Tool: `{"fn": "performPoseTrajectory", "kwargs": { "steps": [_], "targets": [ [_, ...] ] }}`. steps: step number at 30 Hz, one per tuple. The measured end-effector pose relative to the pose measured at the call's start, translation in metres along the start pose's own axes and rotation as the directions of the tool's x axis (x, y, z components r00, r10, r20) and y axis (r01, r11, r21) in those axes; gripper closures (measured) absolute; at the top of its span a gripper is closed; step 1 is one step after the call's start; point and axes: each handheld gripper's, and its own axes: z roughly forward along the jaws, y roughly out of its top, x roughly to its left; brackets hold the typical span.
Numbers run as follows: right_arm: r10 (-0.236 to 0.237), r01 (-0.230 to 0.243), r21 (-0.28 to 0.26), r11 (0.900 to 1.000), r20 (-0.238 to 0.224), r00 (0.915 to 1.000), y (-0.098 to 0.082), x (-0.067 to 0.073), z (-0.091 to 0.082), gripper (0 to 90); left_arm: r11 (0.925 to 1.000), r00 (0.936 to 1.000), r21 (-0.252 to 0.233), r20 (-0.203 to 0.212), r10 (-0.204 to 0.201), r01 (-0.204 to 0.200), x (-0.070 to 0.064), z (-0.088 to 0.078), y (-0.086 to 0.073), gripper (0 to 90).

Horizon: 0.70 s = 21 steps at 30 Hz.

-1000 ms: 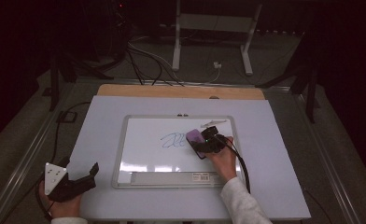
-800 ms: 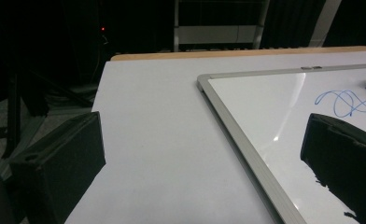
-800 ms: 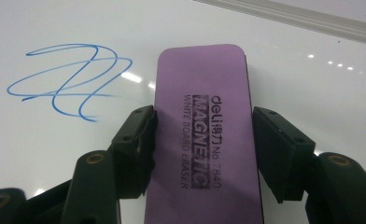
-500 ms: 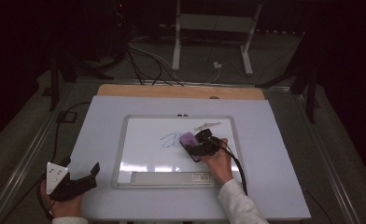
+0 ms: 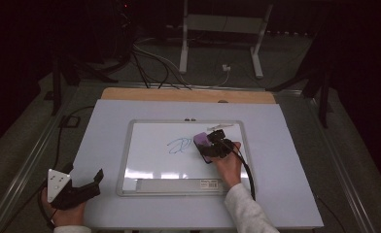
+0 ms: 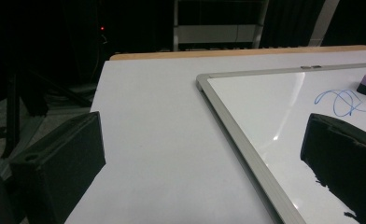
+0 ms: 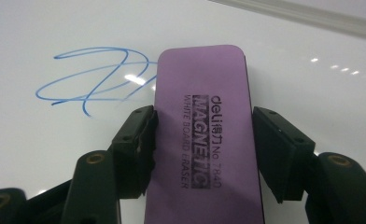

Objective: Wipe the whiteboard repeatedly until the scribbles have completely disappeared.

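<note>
**Eraser at the scribble's right edge**

We hold the purple eraser (image 7: pixel 204 130) in the right gripper (image 7: pixel 204 140), its jaws clamped across the narrow width of the block, one pad on each long side. It lies flat on the whiteboard (image 5: pixel 145 165), right of centre, with its far end touching the right edge of the blue scribble (image 7: pixel 92 79). The right-hand strokes there already look smeared and faint.

We judge the eraser light and fairly stiff, with a foam-like body that gives a little under the pads, so a moderate squeeze at mid-length seems enough. The glossy board should let it glide, but a tilt would lift one edge off the ink. It should be kept flat.

The left gripper (image 5: pixel 74 189) rests at the near left corner of the worktop (image 5: pixel 285 194), jaws apart and holding nothing.

Against the earlier frames, the eraser has travelled leftward across the board; a second ago it sat further right, clear of the scribble. The scribble's right part now shows thinner. The left gripper has not moved.
</note>
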Motion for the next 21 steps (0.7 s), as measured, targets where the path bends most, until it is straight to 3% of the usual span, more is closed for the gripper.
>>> {"fn": "performPoseTrajectory", "kwargs": {
  "steps": [4,6,8,10,12,15,18,21],
  "targets": [
    [-0.05,0.05,0.003,0.999,-0.09,0.9947,-0.001,0.017,0.002,42.0,1.0,1.0,0.0,0.001,0.003,-0.003,-0.002,0.001,0.001,0.5],
    [-0.088,0.09,0.006,0.996,-0.142,0.986,-0.002,0.031,0.003,42.0,1.0,1.0,0.003,0.001,0.006,-0.006,-0.001,0.001,0.001,0.6],
    [-0.129,0.133,0.005,0.991,-0.196,0.9721,-0.003,0.044,0.003,42.0,1.0,1.0,0.003,0.001,0.005,-0.005,-0.001,0.0,0.0,0.6],
    [-0.158,0.163,0.006,0.987,-0.212,0.9644,-0.003,0.052,0.003,42.0,1.0,1.0,-0.001,0.0,0.0,0.0,0.0,0.0,0.0,0.5],
    [-0.152,0.158,0.008,0.987,-0.222,0.9631,-0.002,0.051,0.004,42.0,1.0,1.0,-0.003,0.0,-0.002,0.002,0.0,-0.001,0.0,0.6],
    [-0.11,0.113,0.008,0.994,-0.176,0.9782,0.001,0.039,0.006,42.0,1.0,1.0,-0.003,0.0,-0.001,0.001,0.0,-0.001,0.0,0.5],
    [-0.04,0.041,0.007,0.999,-0.108,0.9933,0.005,0.019,0.007,42.0,1.0,1.0,-0.004,0.0,-0.001,0.001,0.0,-0.001,0.0,0.5],
    [0.021,-0.021,0.007,1.0,-0.051,0.9985,0.007,0.003,0.008,42.0,1.0,1.0,0.0,-0.001,-0.001,0.001,0.0,0.0,0.0,0.5]
  ]
}}
